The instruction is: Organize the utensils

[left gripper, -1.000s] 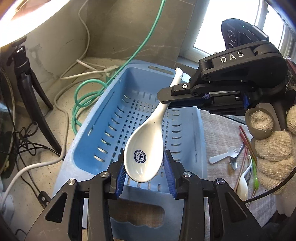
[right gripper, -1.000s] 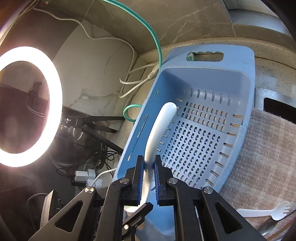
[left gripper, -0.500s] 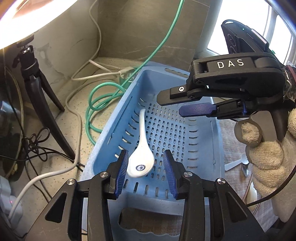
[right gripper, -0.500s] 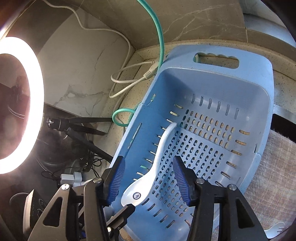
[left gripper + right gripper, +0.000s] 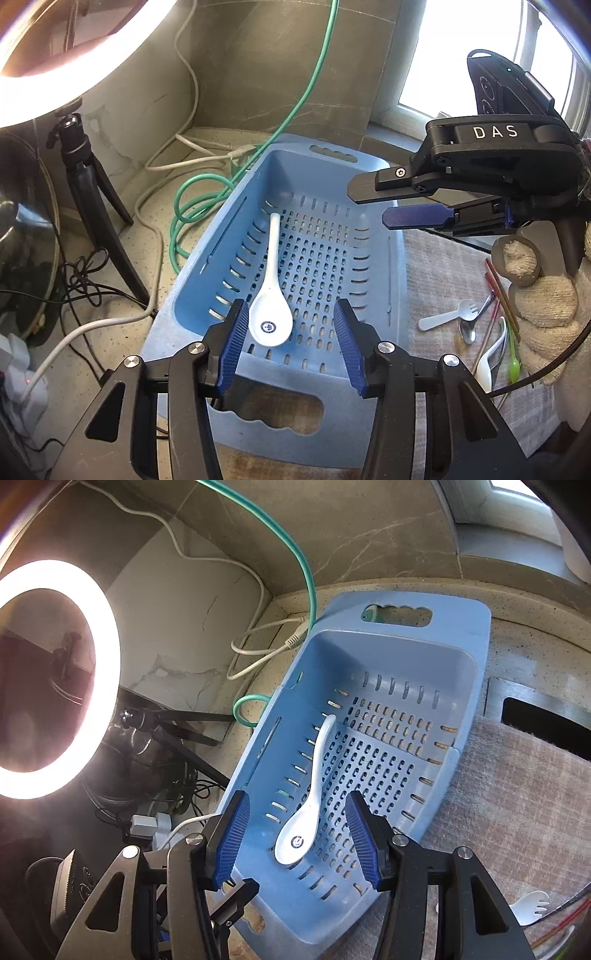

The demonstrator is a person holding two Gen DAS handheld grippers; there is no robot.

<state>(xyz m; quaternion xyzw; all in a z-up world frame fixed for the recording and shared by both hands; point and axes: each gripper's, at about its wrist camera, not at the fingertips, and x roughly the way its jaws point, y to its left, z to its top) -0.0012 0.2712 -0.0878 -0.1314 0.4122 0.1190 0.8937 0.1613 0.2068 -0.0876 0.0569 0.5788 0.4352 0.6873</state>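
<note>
Currently the spoon [image 5: 270, 317] lies in the basket [image 5: 395, 295]. Both hand-held grippers, left [image 5: 289, 343] and right [image 5: 295, 840], gape wide and empty. Next: fetch a utensil from the cloth [image 5: 436, 273].

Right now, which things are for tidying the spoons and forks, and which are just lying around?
For the job:
white soup spoon, lying in the blue basket
white plastic fork, metal spoon and coloured sticks on the cloth
both open tongs

Just lying around:
ring light
tripod
green cable
white cable
</note>
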